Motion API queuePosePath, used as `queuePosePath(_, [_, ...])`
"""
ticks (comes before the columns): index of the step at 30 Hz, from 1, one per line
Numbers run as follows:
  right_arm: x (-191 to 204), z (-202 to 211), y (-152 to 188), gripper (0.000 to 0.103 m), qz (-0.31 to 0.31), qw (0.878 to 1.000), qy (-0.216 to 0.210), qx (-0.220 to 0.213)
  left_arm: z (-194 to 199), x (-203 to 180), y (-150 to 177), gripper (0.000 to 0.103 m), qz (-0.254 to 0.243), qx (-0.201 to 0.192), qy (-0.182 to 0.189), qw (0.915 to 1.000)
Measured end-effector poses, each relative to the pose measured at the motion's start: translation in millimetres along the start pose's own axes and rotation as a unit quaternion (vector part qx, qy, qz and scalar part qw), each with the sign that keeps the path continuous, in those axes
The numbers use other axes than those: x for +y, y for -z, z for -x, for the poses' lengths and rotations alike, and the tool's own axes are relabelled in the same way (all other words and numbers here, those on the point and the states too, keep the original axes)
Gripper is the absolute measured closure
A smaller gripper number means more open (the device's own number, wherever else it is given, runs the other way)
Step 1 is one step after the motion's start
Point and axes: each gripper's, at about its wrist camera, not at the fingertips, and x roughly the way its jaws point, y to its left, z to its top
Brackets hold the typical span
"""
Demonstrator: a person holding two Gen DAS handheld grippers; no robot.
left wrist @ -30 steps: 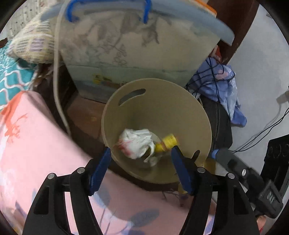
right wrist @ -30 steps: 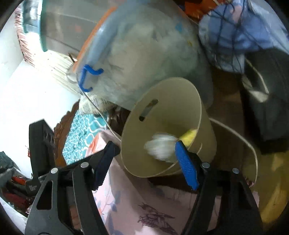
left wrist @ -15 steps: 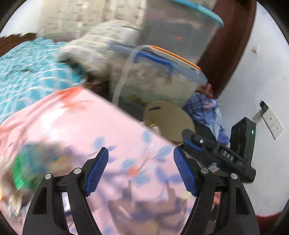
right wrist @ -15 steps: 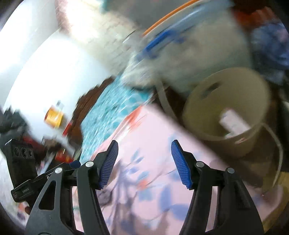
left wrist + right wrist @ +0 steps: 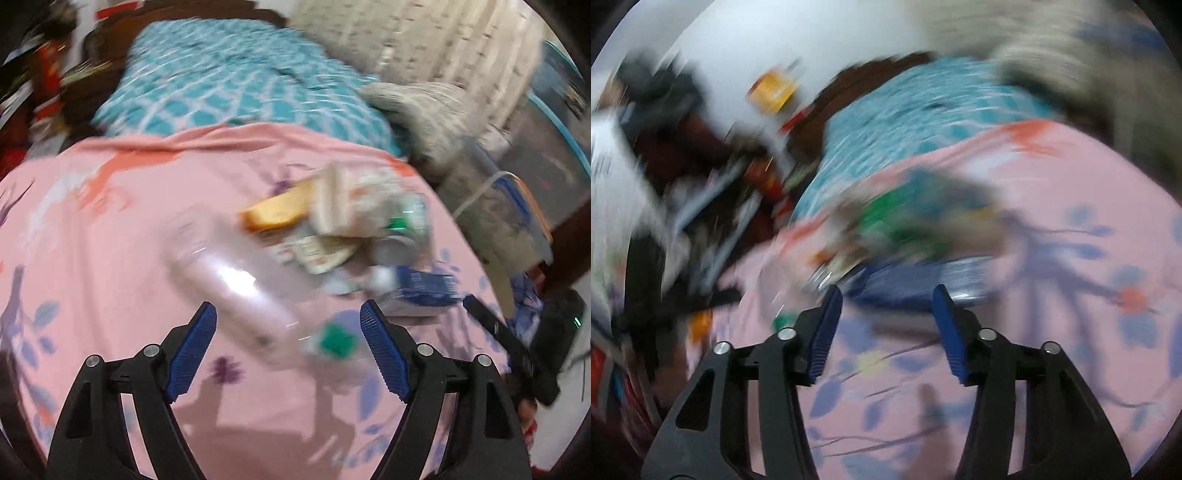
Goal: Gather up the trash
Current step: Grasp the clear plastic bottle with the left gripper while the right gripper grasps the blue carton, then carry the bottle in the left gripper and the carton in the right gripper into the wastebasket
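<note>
Left hand-held gripper (image 5: 288, 332): jaws wide apart and just been opening further; nothing gripped. A clear plastic bottle (image 5: 236, 291) lies on the sheet with its lower end between the blue pads (image 5: 192, 347), not pressed by either.
Right hand-held gripper (image 5: 886, 325): jaws about half apart, just been closing; nothing between them. Its black body also shows at 4 o'clock in the left view.
Bed sheet (image 5: 110, 229): pink with blue leaf print; fills the near half of both views.
Green cap (image 5: 336, 341): on the sheet, just inside the left gripper's right pad.
Trash pile (image 5: 343, 229): at about 1 o'clock from the left gripper, on the pink sheet. Blurred; an orange-brown packet (image 5: 277, 210), pale paper wrappers, a can with green print (image 5: 399, 229).
Blue carton (image 5: 424, 284): at the pile's near right edge; in the right view a blue blurred shape lies just ahead of the jaws, 12 o'clock.
Teal blanket (image 5: 229, 85): beyond the pink sheet, 12 o'clock.
Storage box (image 5: 517, 206): translucent, blue handle, at 2 o'clock beside the bed.
Change from a second ago: both cameras then looked into a beige bin holding a white wad and a yellow item; the bin is now out of both views, and the bed with the pile has replaced it.
Right view quality: heavy motion blur; pile items cannot be told apart.
</note>
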Motion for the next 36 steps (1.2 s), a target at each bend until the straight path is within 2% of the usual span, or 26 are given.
queuePosePath(2, [40.8, -28.5, 8.8, 0.056, 0.071, 0.997, 0.014, 0.041, -1.6, 15.1, 5.8, 0.027, 0.019, 0.011, 0.000, 0.9998])
queuePosePath(5, [70.9, -58.6, 21.2, 0.057, 0.123, 0.989, 0.035, 0.077, -7.9, 31.0, 12.6, 0.026, 0.044, 0.027, 0.010, 0.9986])
queuePosePath(6, [77.9, -67.8, 24.1, 0.057, 0.125, 0.987, 0.028, 0.092, -8.7, 35.5, 13.9, 0.024, 0.051, 0.031, 0.013, 0.9981])
queuePosePath(8, [95.5, -74.7, 33.8, 0.057, 0.120, 0.983, -0.050, 0.126, -12.4, 33.7, 14.2, 0.017, 0.059, 0.035, 0.017, 0.9975])
queuePosePath(10, [121.0, -72.9, 51.1, 0.056, 0.159, 0.970, -0.108, 0.151, -14.1, 38.2, 17.2, 0.017, 0.063, 0.036, 0.019, 0.9972])
queuePosePath(12, [134.3, -66.1, 61.1, 0.057, 0.197, 0.960, -0.125, 0.152, -17.0, 41.9, 16.3, 0.017, 0.067, 0.035, 0.009, 0.9971])
queuePosePath(13, [135.2, -60.9, 63.3, 0.057, 0.203, 0.960, -0.123, 0.146, -18.9, 42.7, 14.5, 0.017, 0.069, 0.035, 0.001, 0.9970])
queuePosePath(14, [131.7, -56.0, 62.1, 0.057, 0.199, 0.963, -0.116, 0.137, -21.4, 42.8, 11.6, 0.017, 0.068, 0.034, -0.003, 0.9971])
queuePosePath(17, [97.0, -33.8, 47.0, 0.057, 0.143, 0.982, -0.081, 0.093, -28.0, 33.3, -1.0, 0.014, 0.043, 0.020, -0.040, 0.9981])
queuePosePath(20, [42.7, -0.3, 28.7, 0.052, 0.068, 0.997, -0.023, 0.029, -37.7, 25.2, -10.8, 0.014, 0.012, 0.014, -0.074, 0.9971])
queuePosePath(22, [11.9, 18.8, 18.4, 0.040, 0.037, 0.999, 0.028, -0.010, -46.9, 23.1, -15.1, 0.014, -0.003, 0.016, -0.098, 0.9951])
queuePosePath(23, [-4.8, 28.1, 13.4, 0.038, 0.023, 0.998, 0.059, -0.028, -50.8, 23.7, -16.5, 0.014, -0.006, 0.019, -0.105, 0.9943])
queuePosePath(26, [-29.2, 26.9, -0.7, 0.030, 0.022, 0.995, 0.096, -0.030, -64.1, 27.6, -16.7, 0.014, -0.013, 0.036, -0.122, 0.9918])
queuePosePath(28, [-44.0, 20.1, -10.1, 0.027, 0.007, 0.996, 0.088, -0.018, -68.7, 29.6, -14.7, 0.016, -0.014, 0.042, -0.125, 0.9911])
queuePosePath(30, [-60.4, 8.7, -22.4, 0.027, -0.025, 0.998, 0.059, -0.006, -71.3, 31.2, -11.8, 0.023, -0.017, 0.047, -0.128, 0.9905])
queuePosePath(32, [-69.0, -6.8, -31.7, 0.028, -0.050, 0.998, 0.040, -0.001, -73.2, 31.7, -9.4, 0.038, -0.015, 0.056, -0.117, 0.9914])
queuePosePath(33, [-74.9, -6.0, -31.0, 0.031, -0.057, 0.998, 0.031, 0.002, -72.7, 32.4, -8.4, 0.039, -0.014, 0.057, -0.111, 0.9921])
queuePosePath(34, [-78.7, -11.4, -33.0, 0.039, -0.064, 0.998, 0.015, 0.008, -71.9, 31.7, -7.2, 0.040, -0.016, 0.056, -0.112, 0.9920])
queuePosePath(36, [-76.4, -22.8, -31.7, 0.047, -0.069, 0.997, 0.003, 0.029, -69.5, 30.0, -4.5, 0.041, -0.024, 0.055, -0.110, 0.9921])
